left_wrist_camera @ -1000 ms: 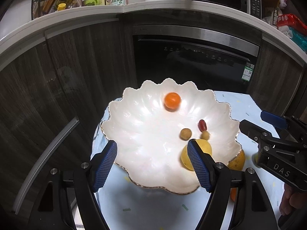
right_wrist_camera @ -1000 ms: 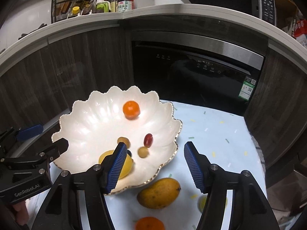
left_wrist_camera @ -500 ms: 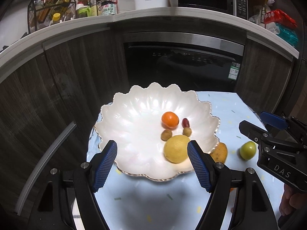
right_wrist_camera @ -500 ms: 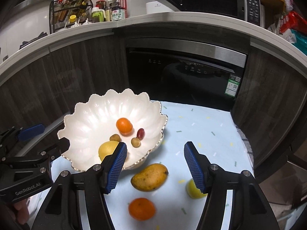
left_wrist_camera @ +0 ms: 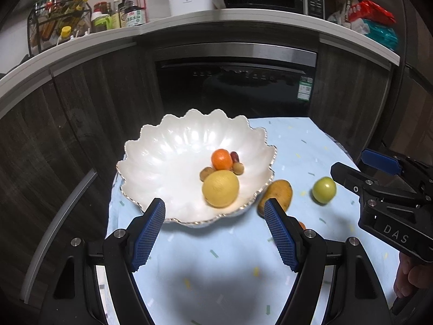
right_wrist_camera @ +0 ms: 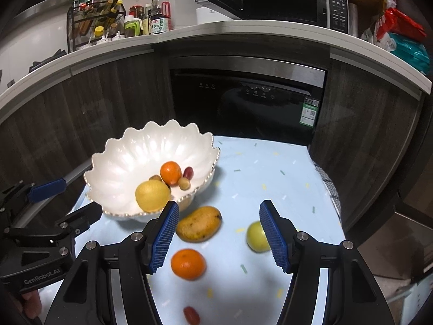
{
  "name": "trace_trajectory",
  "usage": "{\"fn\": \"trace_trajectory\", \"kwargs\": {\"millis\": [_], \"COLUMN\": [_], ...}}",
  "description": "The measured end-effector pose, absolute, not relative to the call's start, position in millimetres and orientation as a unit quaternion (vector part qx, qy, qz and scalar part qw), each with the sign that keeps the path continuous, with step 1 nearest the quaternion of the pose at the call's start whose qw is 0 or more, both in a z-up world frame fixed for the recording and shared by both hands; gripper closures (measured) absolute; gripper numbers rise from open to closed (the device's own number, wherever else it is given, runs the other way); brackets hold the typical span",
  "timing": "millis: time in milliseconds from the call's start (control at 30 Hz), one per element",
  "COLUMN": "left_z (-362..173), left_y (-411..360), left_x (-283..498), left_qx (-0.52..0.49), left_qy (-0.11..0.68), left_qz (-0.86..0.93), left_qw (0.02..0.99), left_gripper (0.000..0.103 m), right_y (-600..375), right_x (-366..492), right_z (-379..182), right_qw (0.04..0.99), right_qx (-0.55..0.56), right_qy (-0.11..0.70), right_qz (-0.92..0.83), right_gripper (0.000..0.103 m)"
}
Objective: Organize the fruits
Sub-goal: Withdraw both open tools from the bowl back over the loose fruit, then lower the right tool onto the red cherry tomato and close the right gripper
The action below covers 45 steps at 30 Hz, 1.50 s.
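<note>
Both tongs gape wide and empty: left tongs [left_wrist_camera: 213, 231], right tongs [right_wrist_camera: 219, 237]. The bowl [right_wrist_camera: 113, 162] at ten o'clock holds five fruits; on the table [right_wrist_camera: 270, 168] a mango [right_wrist_camera: 199, 223], orange [right_wrist_camera: 187, 264], green fruit [right_wrist_camera: 255, 237] and grape [right_wrist_camera: 191, 314] remain

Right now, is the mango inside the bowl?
No, the mango lies on the cloth just outside the bowl, beside its rim.

Microwave [right_wrist_camera: 270, 0] on counter, bottle rack [right_wrist_camera: 94, 24] at left, dark oven [right_wrist_camera: 249, 103] beneath.
</note>
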<state>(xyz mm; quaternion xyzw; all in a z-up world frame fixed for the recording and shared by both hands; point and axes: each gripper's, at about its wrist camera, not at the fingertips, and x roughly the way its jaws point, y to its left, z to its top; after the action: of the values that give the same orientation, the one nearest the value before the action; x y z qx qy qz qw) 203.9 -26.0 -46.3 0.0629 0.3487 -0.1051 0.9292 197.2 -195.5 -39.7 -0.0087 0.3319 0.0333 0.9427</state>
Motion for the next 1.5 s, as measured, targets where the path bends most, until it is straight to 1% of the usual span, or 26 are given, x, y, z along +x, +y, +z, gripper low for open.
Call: {"fn": "trace_trajectory", "kwargs": {"millis": [733, 1500], "left_z": [-74, -114], "left_y": [-33, -20], "left_x": [162, 146], "left_qx": [0.079, 0.088], "left_qy": [0.361, 0.373], "left_qz": [-0.132, -0.143], "left_qw": [0.920, 0.912], "left_gripper": [0.028, 0.028], "right_y": [-199, -174], "right_x": [147, 131], "right_z": [-74, -124], "right_qw": [0.933, 0.922], "right_qx": [-0.007, -0.034], "right_qy": [0.358, 0.383], "right_qz": [0.025, 0.037], "right_gripper": [0.040, 0.040]}}
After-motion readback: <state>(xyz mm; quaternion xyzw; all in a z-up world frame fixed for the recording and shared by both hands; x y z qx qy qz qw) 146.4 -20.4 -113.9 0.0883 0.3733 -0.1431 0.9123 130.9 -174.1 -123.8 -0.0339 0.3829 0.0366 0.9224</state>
